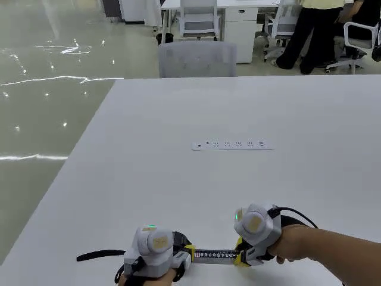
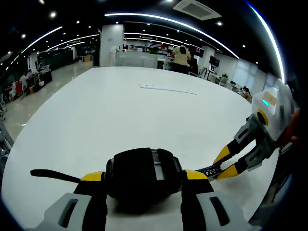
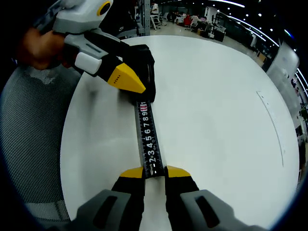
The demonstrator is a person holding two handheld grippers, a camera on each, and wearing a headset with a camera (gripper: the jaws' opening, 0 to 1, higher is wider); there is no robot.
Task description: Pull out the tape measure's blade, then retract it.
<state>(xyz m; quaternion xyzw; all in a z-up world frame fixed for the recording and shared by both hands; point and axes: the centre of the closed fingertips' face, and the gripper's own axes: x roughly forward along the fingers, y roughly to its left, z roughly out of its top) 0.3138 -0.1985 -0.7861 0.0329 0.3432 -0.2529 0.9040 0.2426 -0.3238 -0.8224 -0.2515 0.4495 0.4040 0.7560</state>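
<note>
A black tape measure case rests on the white table, and my left gripper is shut on it, yellow pads on both sides. Its wrist strap trails to the left. The blade is drawn out a short way, with numbers up to about 9 showing. My right gripper is shut on the blade's end. In the head view, the left gripper and right gripper sit close together at the table's near edge with the blade stretched between them.
A white power strip lies flat mid-table. A grey mesh chair stands at the far edge, with more chairs and a person behind. The table's left edge drops to a glossy floor.
</note>
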